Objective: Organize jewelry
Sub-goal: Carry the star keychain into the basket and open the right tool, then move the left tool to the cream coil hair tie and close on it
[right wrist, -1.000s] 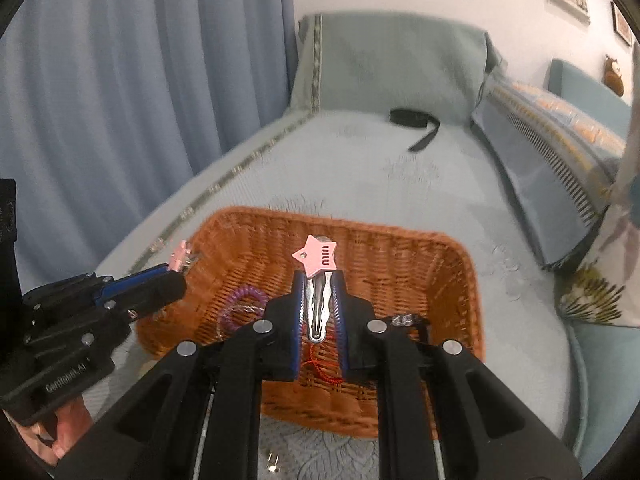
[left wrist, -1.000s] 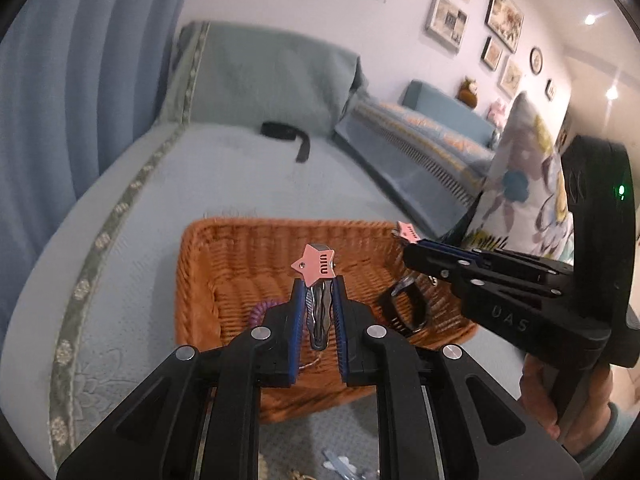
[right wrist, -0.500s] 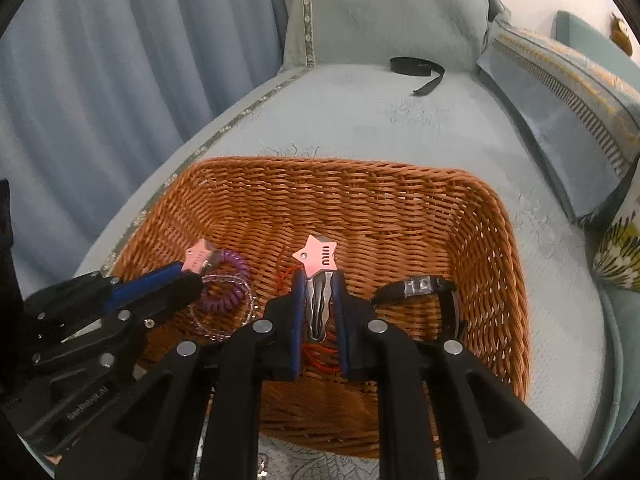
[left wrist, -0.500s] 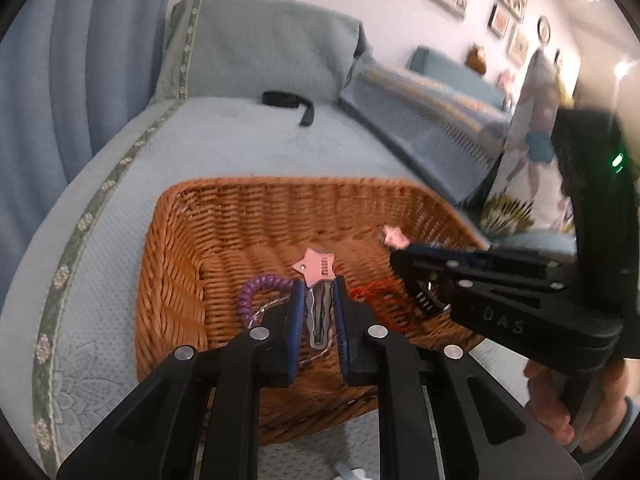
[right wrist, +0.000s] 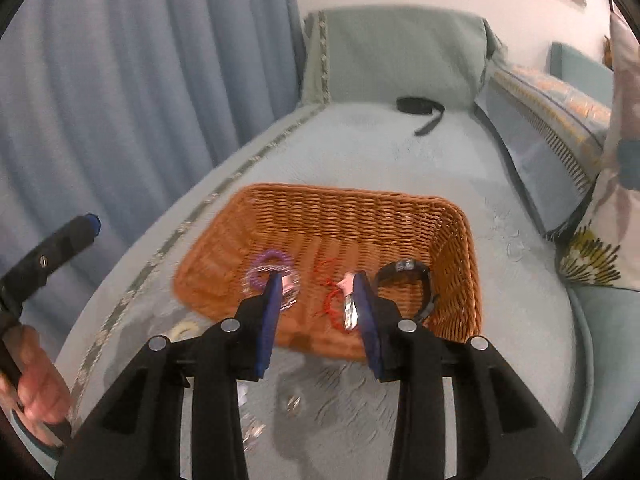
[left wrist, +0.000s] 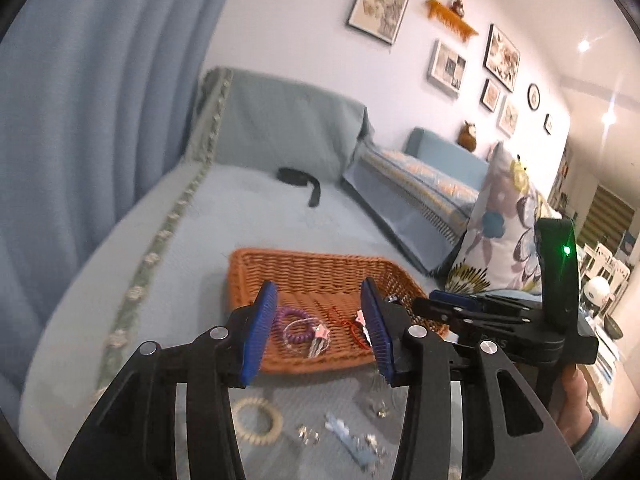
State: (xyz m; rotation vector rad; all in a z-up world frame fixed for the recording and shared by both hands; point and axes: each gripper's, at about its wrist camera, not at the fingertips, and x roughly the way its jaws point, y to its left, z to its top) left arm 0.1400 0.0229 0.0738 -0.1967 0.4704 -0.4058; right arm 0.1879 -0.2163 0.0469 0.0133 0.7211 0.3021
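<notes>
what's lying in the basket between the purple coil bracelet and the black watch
In the right wrist view, a red string bracelet and a pink star hair clip lie between the purple coil bracelet and the black watch.

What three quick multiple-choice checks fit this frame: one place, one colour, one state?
1. Where is the cream coil tie relative to the wicker basket?
A. inside it
B. on the bed cover in front of it
C. hung on its rim

2. What colour is the coil tie inside the basket?
A. purple
B. green
C. white

3. What does the left tool hold?
A. a ring
B. nothing
C. a pillow corner

Key:
1 B: it lies on the cover, nearer the camera than the basket.
2 A: the coil shows purple against the wicker.
3 B: its jaws are opening with nothing between them, and the star clip lies in the basket.
</notes>
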